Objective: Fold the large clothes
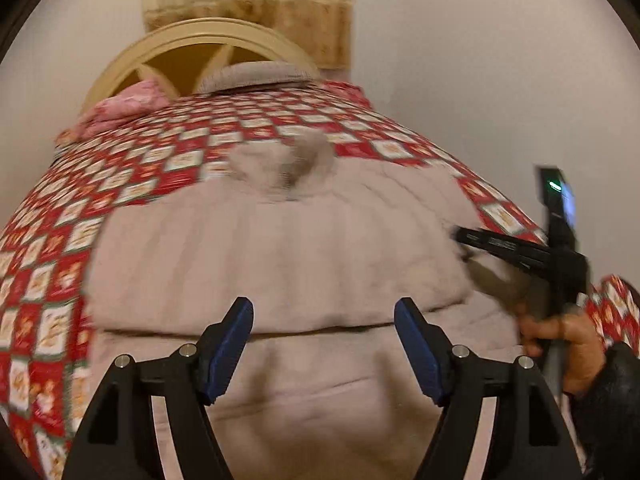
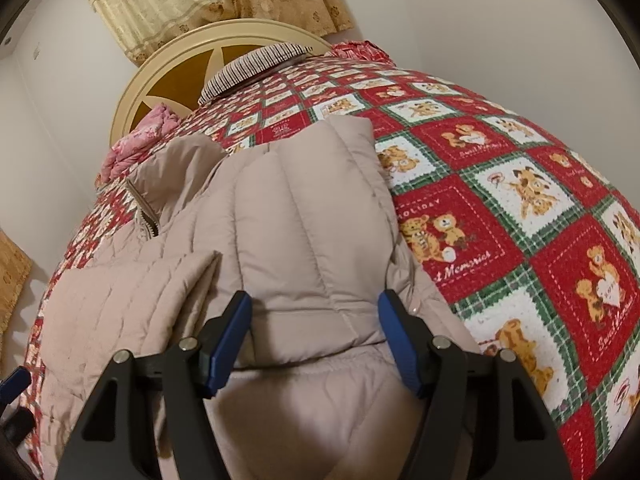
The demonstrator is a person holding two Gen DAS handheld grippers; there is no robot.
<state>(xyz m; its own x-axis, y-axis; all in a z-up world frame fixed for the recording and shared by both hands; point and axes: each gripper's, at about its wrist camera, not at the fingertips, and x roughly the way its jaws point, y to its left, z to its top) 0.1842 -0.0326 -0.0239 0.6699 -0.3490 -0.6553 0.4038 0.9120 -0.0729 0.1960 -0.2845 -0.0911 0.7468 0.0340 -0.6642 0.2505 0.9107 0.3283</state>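
jacket [image 2: 304, 216] lies on the bed [image 2: 500, 208], directly ahead of and beneath both jaws | left gripper [image 1: 324, 344] jaws apart, empty, over a crease | right gripper [image 2: 316, 340] jaws apart, straddling the folded sleeve [image 2: 312, 280] | advice: pinch both layers at the hem, lift evenly, then lay flat toward the collar [image 2: 160, 184].

Bed with red, white and green teddy-bear quilt [image 2: 480, 208]; cream arched headboard [image 2: 168, 64]; striped pillow [image 2: 256, 65]; pink bedding [image 2: 140, 136]; beige patterned curtains [image 2: 224, 0]; plain white walls [image 2: 500, 20]
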